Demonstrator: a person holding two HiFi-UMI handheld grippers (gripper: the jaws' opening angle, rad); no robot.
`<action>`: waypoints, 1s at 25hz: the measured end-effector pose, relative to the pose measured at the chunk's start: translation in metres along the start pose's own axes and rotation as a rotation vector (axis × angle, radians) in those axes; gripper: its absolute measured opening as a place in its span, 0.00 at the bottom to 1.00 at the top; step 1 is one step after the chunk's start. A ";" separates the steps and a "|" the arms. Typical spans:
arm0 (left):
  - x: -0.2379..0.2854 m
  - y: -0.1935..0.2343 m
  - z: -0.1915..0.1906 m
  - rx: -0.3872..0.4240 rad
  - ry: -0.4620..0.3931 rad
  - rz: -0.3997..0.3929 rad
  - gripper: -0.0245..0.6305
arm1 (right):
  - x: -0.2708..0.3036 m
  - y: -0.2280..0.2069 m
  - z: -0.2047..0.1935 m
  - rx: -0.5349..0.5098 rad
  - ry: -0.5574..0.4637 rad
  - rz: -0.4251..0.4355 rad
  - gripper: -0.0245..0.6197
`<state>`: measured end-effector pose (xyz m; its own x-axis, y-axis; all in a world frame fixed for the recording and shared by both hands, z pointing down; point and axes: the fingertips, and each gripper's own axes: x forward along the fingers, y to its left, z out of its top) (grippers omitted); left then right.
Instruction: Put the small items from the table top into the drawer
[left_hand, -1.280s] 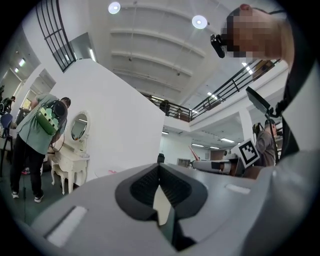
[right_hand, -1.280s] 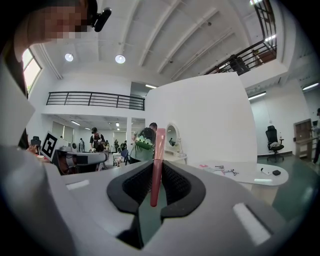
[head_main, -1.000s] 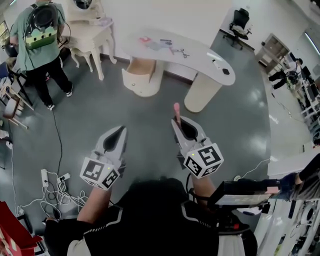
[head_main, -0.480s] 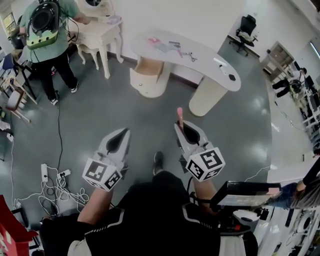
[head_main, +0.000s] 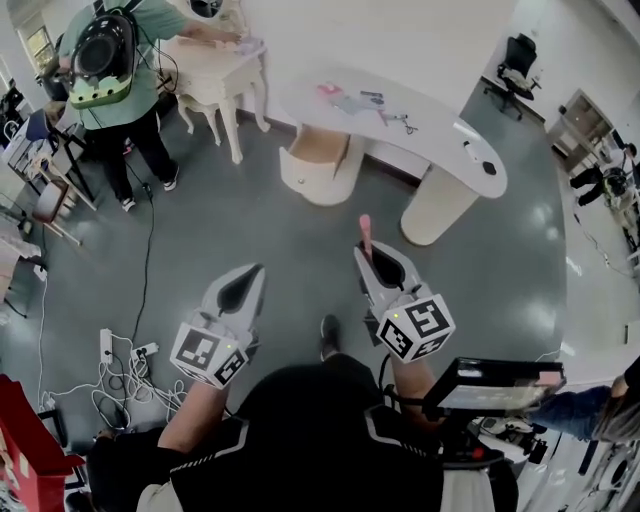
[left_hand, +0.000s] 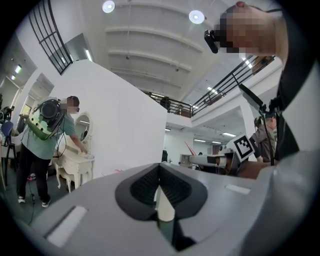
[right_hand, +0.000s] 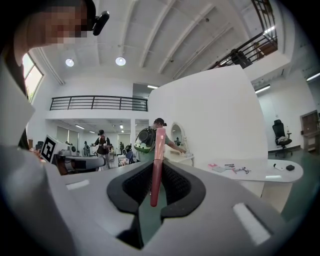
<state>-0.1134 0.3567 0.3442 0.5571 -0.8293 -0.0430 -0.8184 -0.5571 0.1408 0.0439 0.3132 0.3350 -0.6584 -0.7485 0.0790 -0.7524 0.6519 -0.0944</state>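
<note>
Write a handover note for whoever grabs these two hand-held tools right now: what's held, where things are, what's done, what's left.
Left gripper: shut, empty.
Right gripper: shut on a slim pink stick.
Curved white table stands ahead, across the grey floor, with small items lying on it.
Done: stick picked up.
Left: put the stick in the drawer, then the table's other items; the drawer itself is not clearly visible.
</note>
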 end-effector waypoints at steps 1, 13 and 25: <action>0.005 0.001 0.001 0.002 0.003 0.001 0.04 | 0.003 -0.006 0.000 0.007 -0.002 0.000 0.11; 0.105 0.019 -0.002 0.041 0.061 0.006 0.04 | 0.051 -0.093 0.015 0.032 -0.052 0.006 0.11; 0.196 0.021 0.000 0.094 0.129 0.008 0.04 | 0.089 -0.179 0.022 0.098 -0.087 0.033 0.11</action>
<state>-0.0212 0.1824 0.3387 0.5588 -0.8248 0.0865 -0.8293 -0.5568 0.0473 0.1209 0.1270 0.3376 -0.6757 -0.7371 -0.0119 -0.7219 0.6648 -0.1921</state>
